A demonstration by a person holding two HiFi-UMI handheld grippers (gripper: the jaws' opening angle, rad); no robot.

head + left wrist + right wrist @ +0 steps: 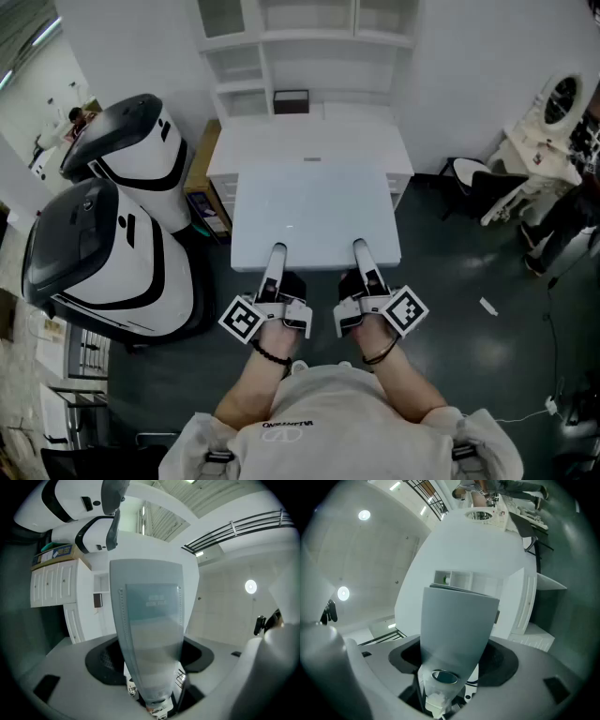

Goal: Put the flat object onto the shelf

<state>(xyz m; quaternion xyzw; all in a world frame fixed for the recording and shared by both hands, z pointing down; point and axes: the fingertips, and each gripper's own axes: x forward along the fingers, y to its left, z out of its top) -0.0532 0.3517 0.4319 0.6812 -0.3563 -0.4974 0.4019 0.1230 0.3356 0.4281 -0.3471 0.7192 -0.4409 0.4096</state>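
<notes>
A flat pale panel (314, 214) hangs level in front of me, above the dark floor and just short of the white cabinet (309, 141). Both grippers clamp its near edge. The left gripper (277, 255) is shut on the near-left part and the right gripper (363, 253) on the near-right part. In the left gripper view the panel (150, 616) runs straight out from between the jaws, and the right gripper view shows the panel (457, 625) the same way. The white shelf unit (309, 42) stands above the cabinet at the back.
A small dark box (291, 100) sits in a lower shelf bay. Two large white-and-black machines (108, 239) stand close on the left, with a wood-topped drawer unit (201, 161) behind them. Chairs and a white table (506, 178) are at the right.
</notes>
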